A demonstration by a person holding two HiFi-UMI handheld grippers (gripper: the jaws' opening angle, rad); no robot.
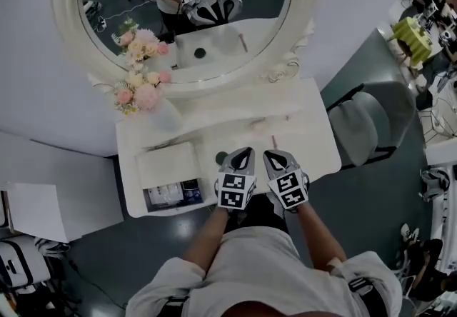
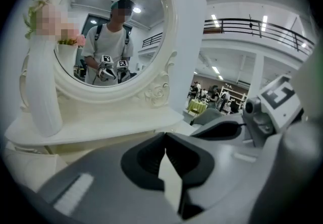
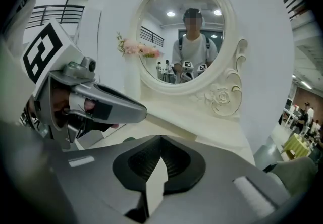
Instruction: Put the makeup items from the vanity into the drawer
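Note:
In the head view, a small dark green round pot (image 1: 222, 158), a thin pink stick (image 1: 273, 141) and a pale pink item (image 1: 258, 125) lie on the white vanity top (image 1: 314, 144). At the vanity's front left, a drawer (image 1: 171, 195) stands open with some dark things in it. My left gripper (image 1: 245, 151) and right gripper (image 1: 269, 156) hover side by side over the vanity's front edge. Both are shut and hold nothing. The green pot sits just left of the left tip, and its edge (image 3: 127, 140) peeks out in the right gripper view. The left gripper's jaws (image 2: 165, 148) and the right's (image 3: 160, 153) are pressed together.
An oval white-framed mirror (image 1: 300, 37) rises at the vanity's back and reflects me and both grippers. A vase of pink flowers (image 1: 146, 98) stands at the back left. A grey chair (image 1: 360, 126) is to the right, and a white box (image 1: 43, 212) lies on the floor to the left.

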